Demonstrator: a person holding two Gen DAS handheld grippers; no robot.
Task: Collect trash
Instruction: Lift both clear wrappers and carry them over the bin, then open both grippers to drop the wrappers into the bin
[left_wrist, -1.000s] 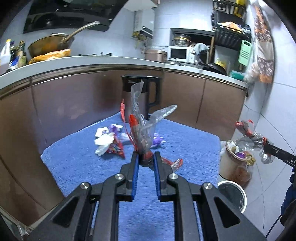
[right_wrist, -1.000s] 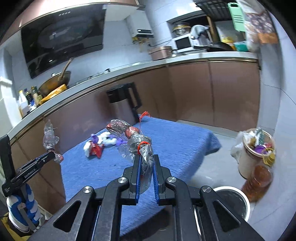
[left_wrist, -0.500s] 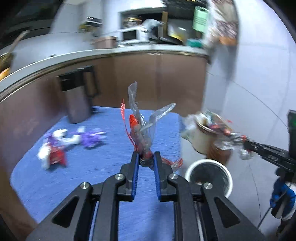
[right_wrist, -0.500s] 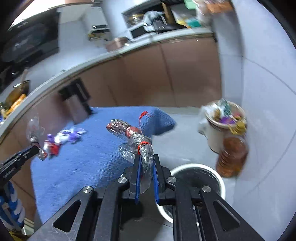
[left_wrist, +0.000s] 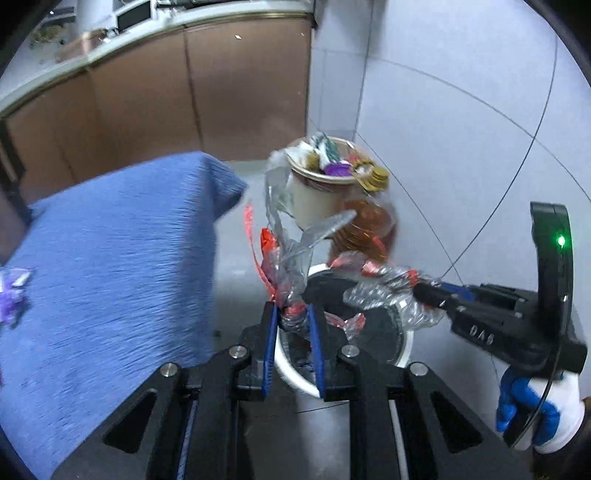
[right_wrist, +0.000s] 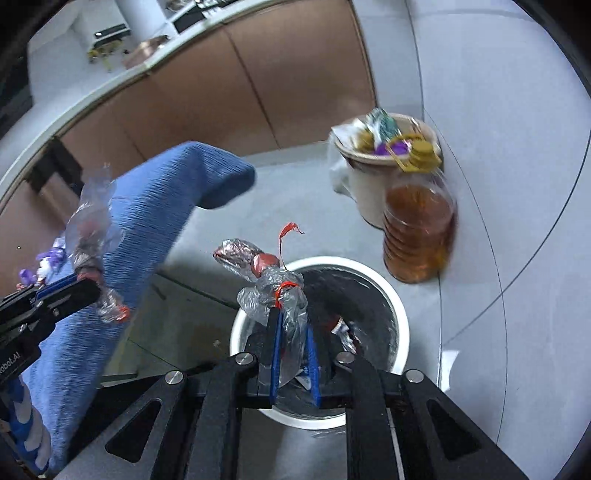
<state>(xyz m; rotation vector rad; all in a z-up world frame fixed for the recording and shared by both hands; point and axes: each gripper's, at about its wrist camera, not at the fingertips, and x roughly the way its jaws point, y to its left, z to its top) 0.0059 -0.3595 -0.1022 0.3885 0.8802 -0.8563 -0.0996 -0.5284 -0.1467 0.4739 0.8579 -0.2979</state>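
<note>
My left gripper (left_wrist: 291, 314) is shut on a crumpled clear wrapper with red trim (left_wrist: 286, 254) and holds it over the near rim of a white round bin (left_wrist: 404, 347) on the floor. My right gripper (right_wrist: 291, 319) is shut on a second clear wrapper tied with red string (right_wrist: 273, 282), right above the same bin (right_wrist: 400, 321), which has a black liner and some trash inside. The right gripper (left_wrist: 432, 288) with its wrapper (left_wrist: 384, 284) shows at the right of the left wrist view. The left gripper (right_wrist: 86, 286) shows at the left of the right wrist view.
A table with a blue cloth (left_wrist: 110, 266) stands left of the bin, with purple and white wrappers (right_wrist: 40, 266) still on it. A cream pot full of scraps (right_wrist: 384, 147) and a bottle of amber oil (right_wrist: 417, 229) stand by the tiled wall behind the bin.
Both grippers have swung right, away from the blue table and down toward the floor. They now hold their wrappers over the white bin.
</note>
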